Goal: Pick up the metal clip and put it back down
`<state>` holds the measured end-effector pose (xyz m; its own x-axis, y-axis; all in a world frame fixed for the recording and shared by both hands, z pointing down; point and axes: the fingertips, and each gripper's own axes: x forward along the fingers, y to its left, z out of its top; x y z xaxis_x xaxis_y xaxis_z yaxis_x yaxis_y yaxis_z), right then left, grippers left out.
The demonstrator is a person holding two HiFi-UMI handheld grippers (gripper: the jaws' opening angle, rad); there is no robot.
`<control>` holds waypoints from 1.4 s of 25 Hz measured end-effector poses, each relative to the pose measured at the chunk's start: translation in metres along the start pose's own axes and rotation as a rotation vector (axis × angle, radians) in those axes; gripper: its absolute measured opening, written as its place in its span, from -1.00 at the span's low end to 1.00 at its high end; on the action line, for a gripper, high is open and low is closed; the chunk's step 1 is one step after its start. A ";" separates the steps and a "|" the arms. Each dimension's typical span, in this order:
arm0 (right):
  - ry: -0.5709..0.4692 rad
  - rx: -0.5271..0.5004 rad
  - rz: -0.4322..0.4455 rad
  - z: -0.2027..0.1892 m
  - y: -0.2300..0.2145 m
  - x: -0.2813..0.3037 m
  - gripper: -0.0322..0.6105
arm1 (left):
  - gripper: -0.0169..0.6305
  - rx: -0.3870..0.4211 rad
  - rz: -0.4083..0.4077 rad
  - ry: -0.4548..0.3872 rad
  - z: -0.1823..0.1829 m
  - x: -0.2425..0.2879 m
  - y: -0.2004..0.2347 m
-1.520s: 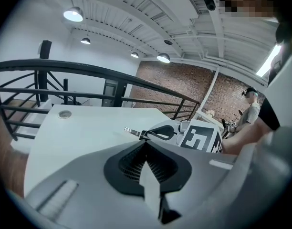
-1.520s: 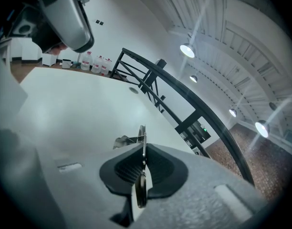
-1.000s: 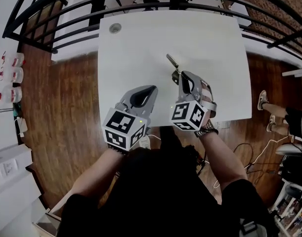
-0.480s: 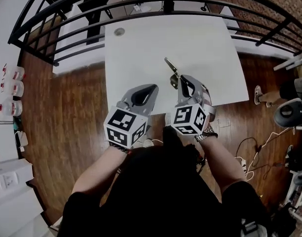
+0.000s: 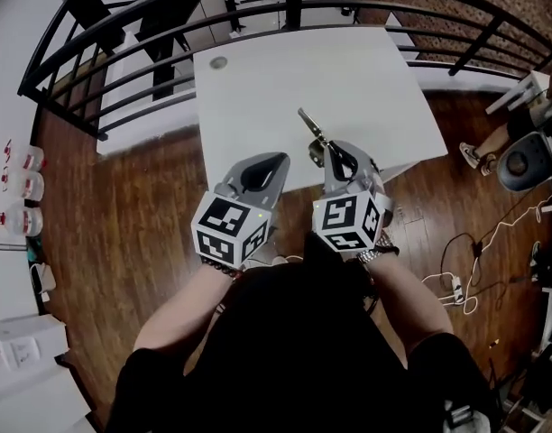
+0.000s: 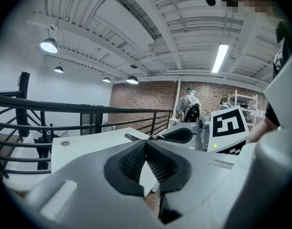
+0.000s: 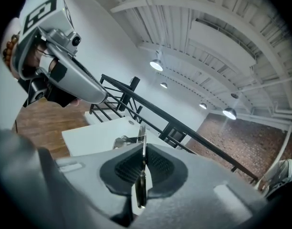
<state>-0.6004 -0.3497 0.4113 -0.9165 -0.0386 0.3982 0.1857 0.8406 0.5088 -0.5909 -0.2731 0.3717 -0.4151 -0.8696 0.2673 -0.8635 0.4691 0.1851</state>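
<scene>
Now my right gripper (image 5: 326, 152) pinches the clip (image 5: 309, 123), apparently clear above the table (image 5: 258, 79); its long axis runs straight on from the jaws. Left gripper (image 5: 276, 162) closed, empty, alongside.

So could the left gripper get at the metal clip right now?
Probably yes: the metal clip juts out beyond the right gripper clamping it, nothing stands between it and the left gripper, though that gripper's jaws are shut.

This is a converted industrial loft workspace. A red brick wall (image 6: 141, 97), exposed white ceiling beams (image 6: 151, 27) and a black metal railing (image 5: 294, 3) show it.
</scene>
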 end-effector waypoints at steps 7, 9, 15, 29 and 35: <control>-0.010 0.020 -0.003 0.012 0.006 -0.038 -0.91 | -0.90 0.004 -0.023 -0.012 0.005 -0.022 -0.022; -0.014 0.017 0.000 0.015 0.006 -0.046 -0.91 | -0.90 0.001 -0.019 -0.020 0.008 -0.025 -0.026; -0.029 -0.004 0.012 0.015 -0.001 -0.062 -0.91 | -0.90 -0.005 -0.008 -0.025 0.010 -0.023 -0.039; -0.073 0.000 0.052 -0.002 -0.022 -0.081 -0.91 | -0.90 -0.015 0.033 -0.019 0.010 -0.005 -0.071; -0.081 0.019 0.054 -0.018 -0.040 -0.085 -0.91 | -0.90 -0.016 0.049 -0.002 0.009 0.010 -0.084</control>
<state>-0.5233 -0.3899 0.3702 -0.9310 0.0504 0.3615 0.2297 0.8505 0.4732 -0.5251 -0.3226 0.3503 -0.4574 -0.8457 0.2750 -0.8373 0.5137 0.1871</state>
